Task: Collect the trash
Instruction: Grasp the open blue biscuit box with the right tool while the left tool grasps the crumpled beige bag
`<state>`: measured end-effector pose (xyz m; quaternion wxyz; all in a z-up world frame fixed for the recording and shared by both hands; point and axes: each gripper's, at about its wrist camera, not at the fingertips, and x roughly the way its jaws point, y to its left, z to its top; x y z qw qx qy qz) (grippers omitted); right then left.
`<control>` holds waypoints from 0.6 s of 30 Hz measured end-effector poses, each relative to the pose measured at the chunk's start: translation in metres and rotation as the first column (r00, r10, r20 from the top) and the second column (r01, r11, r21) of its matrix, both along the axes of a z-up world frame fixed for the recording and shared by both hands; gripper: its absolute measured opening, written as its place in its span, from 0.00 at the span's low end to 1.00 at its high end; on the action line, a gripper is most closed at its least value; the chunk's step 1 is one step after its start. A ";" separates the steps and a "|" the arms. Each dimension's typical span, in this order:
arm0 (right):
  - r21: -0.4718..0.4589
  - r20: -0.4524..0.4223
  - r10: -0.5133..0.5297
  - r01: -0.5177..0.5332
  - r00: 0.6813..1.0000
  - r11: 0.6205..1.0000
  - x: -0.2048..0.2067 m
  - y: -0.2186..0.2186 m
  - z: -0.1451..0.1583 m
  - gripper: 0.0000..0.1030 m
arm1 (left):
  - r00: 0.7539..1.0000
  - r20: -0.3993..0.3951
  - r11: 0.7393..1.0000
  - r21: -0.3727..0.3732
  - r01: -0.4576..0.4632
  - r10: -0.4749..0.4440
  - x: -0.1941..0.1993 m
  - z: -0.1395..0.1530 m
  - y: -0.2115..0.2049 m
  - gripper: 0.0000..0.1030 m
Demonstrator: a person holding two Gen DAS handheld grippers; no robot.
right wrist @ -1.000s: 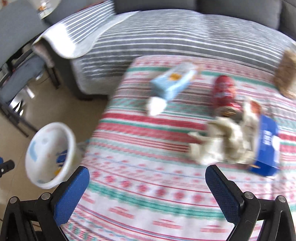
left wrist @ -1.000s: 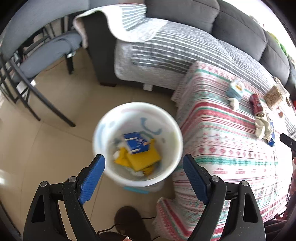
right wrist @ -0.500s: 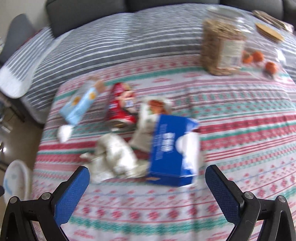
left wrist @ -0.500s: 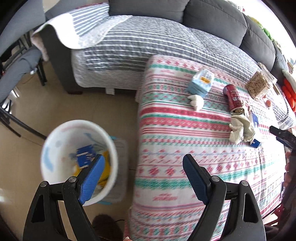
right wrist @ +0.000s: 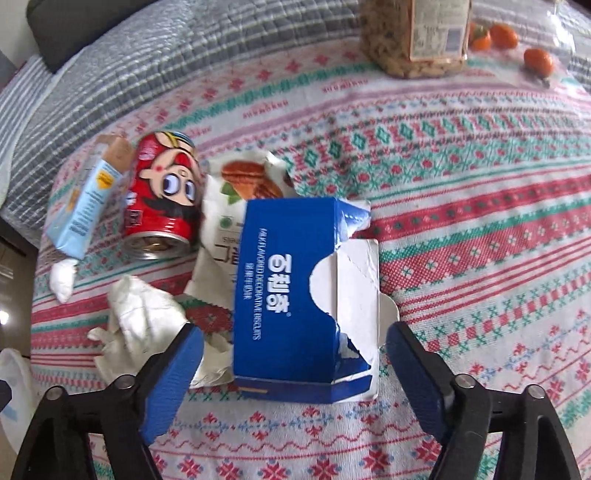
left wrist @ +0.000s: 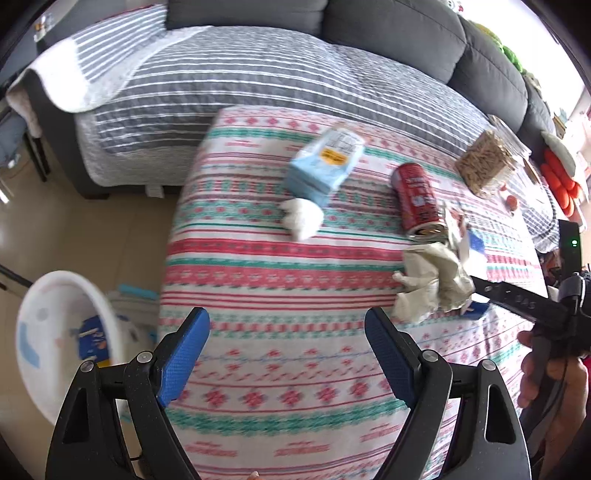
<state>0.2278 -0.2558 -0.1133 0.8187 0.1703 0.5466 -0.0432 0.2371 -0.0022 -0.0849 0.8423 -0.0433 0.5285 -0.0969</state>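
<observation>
two tongs in view: my right tongs are closing w/ the torn blue box lying between the pads on the worktop, not gripped yet; left tongs are hanging spread over bare cloth, nothing between.

A clear jar of nuts stands on the patterned tablecloth. Three small oranges lie beside it. A grey sofa stands behind.
</observation>
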 end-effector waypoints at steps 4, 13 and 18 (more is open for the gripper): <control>0.044 -0.008 0.001 -0.001 1.000 0.999 -0.001 -0.005 -0.003 0.57 | 0.999 -0.003 0.999 -0.035 0.035 -0.035 0.004 -0.002 -0.023 0.85; 0.082 0.003 -0.021 0.021 1.000 0.996 -0.022 -0.031 0.015 0.48 | 0.994 -0.014 0.990 -0.085 0.109 -0.111 0.003 -0.011 -0.074 0.85; 0.109 0.007 -0.067 0.066 0.998 0.992 -0.038 -0.060 0.023 0.47 | 0.992 -0.022 0.986 -0.116 0.120 -0.124 0.004 -0.019 -0.094 0.85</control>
